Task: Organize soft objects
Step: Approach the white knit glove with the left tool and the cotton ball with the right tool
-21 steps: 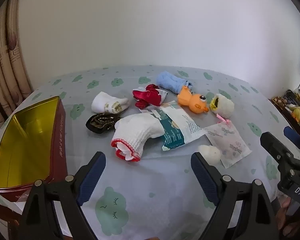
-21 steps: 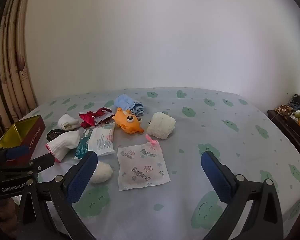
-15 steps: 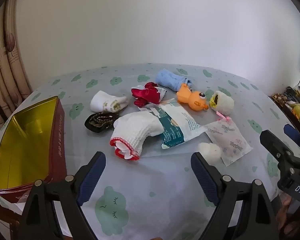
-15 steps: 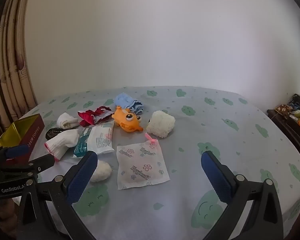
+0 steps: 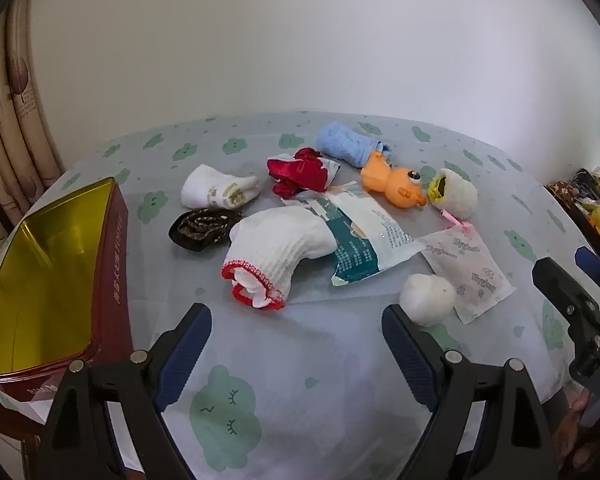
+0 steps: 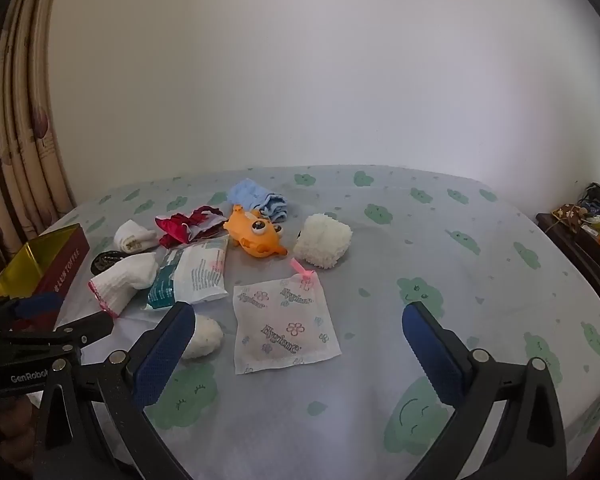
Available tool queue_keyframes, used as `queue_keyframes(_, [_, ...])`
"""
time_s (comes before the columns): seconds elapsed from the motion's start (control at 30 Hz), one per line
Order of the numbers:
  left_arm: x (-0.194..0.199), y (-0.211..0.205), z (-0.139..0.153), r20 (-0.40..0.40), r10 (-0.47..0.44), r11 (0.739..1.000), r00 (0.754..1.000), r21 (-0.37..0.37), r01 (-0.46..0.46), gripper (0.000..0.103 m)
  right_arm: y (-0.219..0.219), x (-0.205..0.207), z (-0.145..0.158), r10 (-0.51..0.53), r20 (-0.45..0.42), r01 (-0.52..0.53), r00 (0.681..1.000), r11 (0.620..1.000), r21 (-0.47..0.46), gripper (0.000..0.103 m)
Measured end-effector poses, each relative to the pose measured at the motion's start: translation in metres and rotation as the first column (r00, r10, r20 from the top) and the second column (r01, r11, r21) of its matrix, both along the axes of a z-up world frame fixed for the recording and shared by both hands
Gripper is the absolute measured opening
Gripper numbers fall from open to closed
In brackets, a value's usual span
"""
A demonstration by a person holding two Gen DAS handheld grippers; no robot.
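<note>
Soft things lie spread on the cloth-covered table: a white sock with red trim (image 5: 278, 250), a small white sock (image 5: 216, 192), a dark scrunchie (image 5: 202, 228), a red satin piece (image 5: 300, 174), a blue towel roll (image 5: 346, 148), an orange toy (image 5: 396, 188), a fluffy cream pouch (image 6: 324, 242), a white pad packet (image 6: 282, 326), a teal and white packet (image 5: 364, 240) and a white puff (image 5: 428, 300). My left gripper (image 5: 296, 344) is open and empty before the red-trim sock. My right gripper (image 6: 296, 352) is open and empty over the pad packet.
An open red tin with a gold inside (image 5: 40, 276) stands at the table's left edge. The table (image 6: 440, 272) is covered in a pale cloth with green clouds. A wall is behind, curtains at the left, a cluttered shelf (image 6: 592, 224) at the right.
Both grippers have moved slightly forward toward the pile. Their jaws stay open, and nothing on the table has moved.
</note>
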State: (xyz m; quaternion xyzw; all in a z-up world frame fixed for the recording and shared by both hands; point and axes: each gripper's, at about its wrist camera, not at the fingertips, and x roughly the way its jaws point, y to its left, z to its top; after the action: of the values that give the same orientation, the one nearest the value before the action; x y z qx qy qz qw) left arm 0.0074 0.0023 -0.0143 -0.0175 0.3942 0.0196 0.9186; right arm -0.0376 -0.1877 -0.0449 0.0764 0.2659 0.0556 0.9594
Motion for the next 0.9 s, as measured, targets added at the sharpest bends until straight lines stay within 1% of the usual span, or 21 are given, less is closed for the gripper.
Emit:
queue_keyframes(0.3, [0.006,0.009,-0.007,-0.041,0.015,0.999,0.999,-0.039,-0.017,0.089,0.003,0.002,-0.002,0.011,-0.014,-0.011,1.0,1.0,-0.003,0.103])
queue_keyframes(0.47, [0.008,0.011,-0.009,-0.048,0.025,0.999,0.999,-0.024,-0.026,0.089,0.004,0.003,-0.005,0.015,-0.027,-0.015,1.0,1.0,-0.004,0.103])
queue_keyframes(0.9, [0.012,0.012,-0.013,-0.065,0.029,0.999,0.997,-0.024,-0.03,0.089,0.005,0.002,-0.009,0.021,-0.029,-0.021,0.999,1.0,-0.001,0.103])
